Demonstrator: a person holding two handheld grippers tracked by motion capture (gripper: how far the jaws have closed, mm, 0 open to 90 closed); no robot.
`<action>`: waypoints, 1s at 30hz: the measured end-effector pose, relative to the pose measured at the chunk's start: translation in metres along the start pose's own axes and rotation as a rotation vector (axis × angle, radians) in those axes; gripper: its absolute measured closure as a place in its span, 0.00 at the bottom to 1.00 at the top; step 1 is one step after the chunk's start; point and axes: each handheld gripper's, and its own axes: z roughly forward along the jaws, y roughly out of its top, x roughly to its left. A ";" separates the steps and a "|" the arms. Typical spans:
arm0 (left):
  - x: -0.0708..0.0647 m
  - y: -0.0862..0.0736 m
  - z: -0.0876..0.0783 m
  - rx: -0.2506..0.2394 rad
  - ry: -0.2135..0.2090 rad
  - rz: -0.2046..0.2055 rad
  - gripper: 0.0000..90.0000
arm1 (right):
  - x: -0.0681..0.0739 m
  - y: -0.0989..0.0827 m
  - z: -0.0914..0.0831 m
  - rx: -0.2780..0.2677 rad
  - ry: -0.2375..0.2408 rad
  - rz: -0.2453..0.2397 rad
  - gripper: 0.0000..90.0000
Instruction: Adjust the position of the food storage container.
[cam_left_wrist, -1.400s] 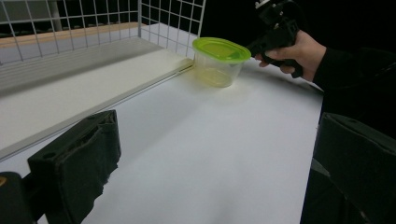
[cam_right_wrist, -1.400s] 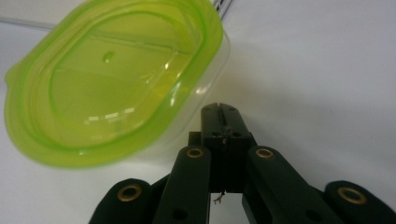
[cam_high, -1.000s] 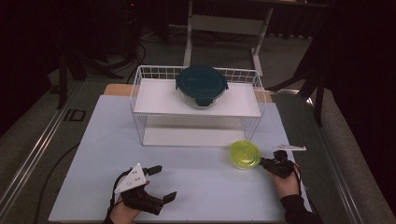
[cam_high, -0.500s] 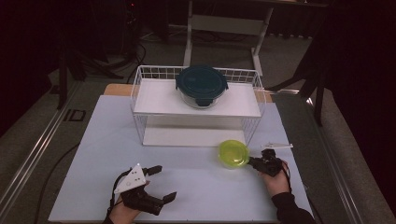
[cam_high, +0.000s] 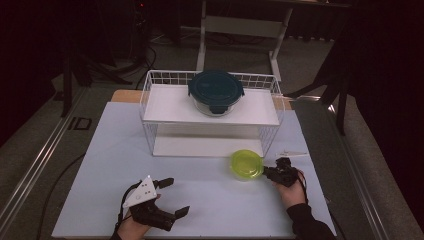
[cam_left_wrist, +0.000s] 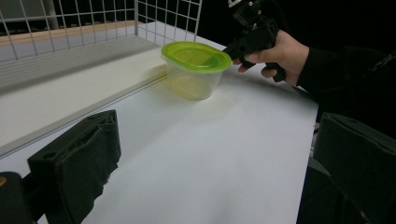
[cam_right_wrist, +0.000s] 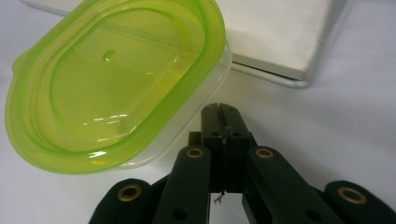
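The white surface (cam_high: 210, 200) spreads open between both tongs, with the white wire rack (cam_high: 150, 100) just beyond them. The small clear plastic tub with a lime-green lid (cam_high: 246, 164) sits just ahead of the right tongs (cam_high: 272, 173), whose jaws are pressed fully together, empty, tips against its wall. Nudge low and slowly; the rack's base lies close behind. The left tongs (cam_high: 177, 197) gape wide, empty, well off.

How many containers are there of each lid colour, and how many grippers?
Green-lidded container: 1
Dark teal-lidded container: 1
Hand-held grippers: 2, left gripper and right gripper
Wire rack: 1
Total: 5
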 end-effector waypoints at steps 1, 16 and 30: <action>0.000 0.000 0.000 -0.001 0.000 0.000 0.01 | 0.001 0.001 0.001 -0.001 0.001 -0.005 1.00; 0.000 0.000 -0.001 -0.002 -0.002 0.001 0.01 | 0.027 0.012 0.023 0.020 0.058 -0.051 1.00; 0.000 0.001 -0.002 -0.003 -0.002 0.006 0.01 | 0.053 0.022 0.042 0.039 0.110 -0.086 1.00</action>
